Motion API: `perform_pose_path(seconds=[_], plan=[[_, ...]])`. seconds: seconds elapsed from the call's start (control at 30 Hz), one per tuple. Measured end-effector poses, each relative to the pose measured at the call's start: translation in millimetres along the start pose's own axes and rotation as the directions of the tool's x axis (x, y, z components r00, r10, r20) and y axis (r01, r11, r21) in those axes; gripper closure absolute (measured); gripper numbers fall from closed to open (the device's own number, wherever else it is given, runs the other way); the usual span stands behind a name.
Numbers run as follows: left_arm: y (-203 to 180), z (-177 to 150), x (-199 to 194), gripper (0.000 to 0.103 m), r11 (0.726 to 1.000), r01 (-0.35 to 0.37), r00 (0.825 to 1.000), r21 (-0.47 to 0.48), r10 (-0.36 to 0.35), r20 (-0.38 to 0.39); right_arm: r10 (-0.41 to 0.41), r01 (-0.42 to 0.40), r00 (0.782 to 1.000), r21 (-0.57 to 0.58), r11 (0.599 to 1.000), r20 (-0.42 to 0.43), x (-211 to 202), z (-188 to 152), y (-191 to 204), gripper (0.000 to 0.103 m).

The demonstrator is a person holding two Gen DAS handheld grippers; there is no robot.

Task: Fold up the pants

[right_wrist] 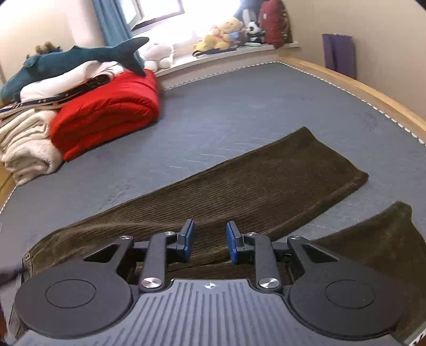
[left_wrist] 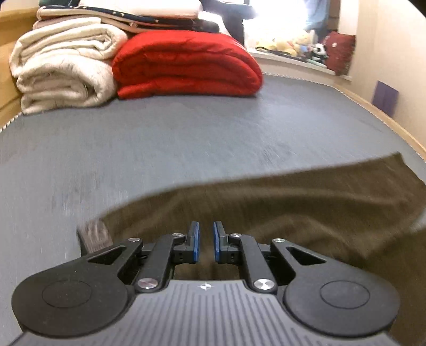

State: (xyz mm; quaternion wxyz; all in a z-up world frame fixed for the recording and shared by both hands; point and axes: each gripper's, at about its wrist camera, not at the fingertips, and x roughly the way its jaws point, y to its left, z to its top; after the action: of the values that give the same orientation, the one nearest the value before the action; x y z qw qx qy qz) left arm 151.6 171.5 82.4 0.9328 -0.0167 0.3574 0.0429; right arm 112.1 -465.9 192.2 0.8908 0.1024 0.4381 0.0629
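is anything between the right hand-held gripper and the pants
Nothing visible. The right hand-held gripper is open directly over the brown pants, with only fabric between its fingers. The red blanket sits far off on the bed.

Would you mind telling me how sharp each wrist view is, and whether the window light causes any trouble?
Left wrist view: streaky motion blur over the brown pants and the grey bed surface, and the window is blown out to white. Right wrist view: much sharper, with the corduroy ribs readable, though its window is also overexposed; both views bend at the edges.
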Motion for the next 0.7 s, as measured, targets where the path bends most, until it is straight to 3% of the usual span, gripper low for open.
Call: perform_pose_path(seconds=[0.13,0.27,0.3,0.47,0.53,0.6,0.67,0.7], plan=[[12.8,38.7,55.9,0.089,1.000,-0.020,0.999,0.005,0.020,-0.051,0.021,-0.021,0.999,-0.018,1.000,-0.038,2.2,1.0,-5.6,0.074],[24.3,55.7,108.2,0.048,0.996,-0.050,0.989,0.075,0.060,-0.132,0.022,-0.026,0.998,-0.054,0.998,-0.066,5.1,1.5,-6.4,0.074],[26.8,56.5,117.8,0.043,0.994,-0.061,0.986,0.089,0.074,-0.148,0.019,-0.023,0.997,-0.063,0.998,-0.070,5.3,1.2,-5.2,0.074],[35.8,53.2,159.1,0.037,0.990,-0.047,0.961,0.131,0.080,-0.265,-0.023,0.013,0.993,-0.086,0.996,-0.117,17.2,1.5,-3.6,0.074],[34.7,54.5,162.3,0.046,0.988,-0.016,0.959,0.153,0.058,-0.277,-0.037,0.025,0.989,-0.083,0.996,-0.146,23.3,1.4,-2.5,0.074],[33.5,57.5,161.3,0.078,0.988,0.044,0.952,0.148,0.004,-0.305,-0.047,0.033,0.984,-0.085,0.996,-0.171,29.0,1.1,-2.1,0.074],[23.6,59.2,154.8,0.098,0.973,0.066,0.948,0.222,0.008,-0.317,-0.058,0.041,0.981,-0.096,0.995,-0.183,33.6,1.2,0.6,0.074],[19.3,58.8,149.3,0.101,0.963,0.065,0.949,0.262,0.021,-0.314,-0.066,0.047,0.980,-0.104,0.993,-0.187,35.5,1.2,1.7,0.074]])
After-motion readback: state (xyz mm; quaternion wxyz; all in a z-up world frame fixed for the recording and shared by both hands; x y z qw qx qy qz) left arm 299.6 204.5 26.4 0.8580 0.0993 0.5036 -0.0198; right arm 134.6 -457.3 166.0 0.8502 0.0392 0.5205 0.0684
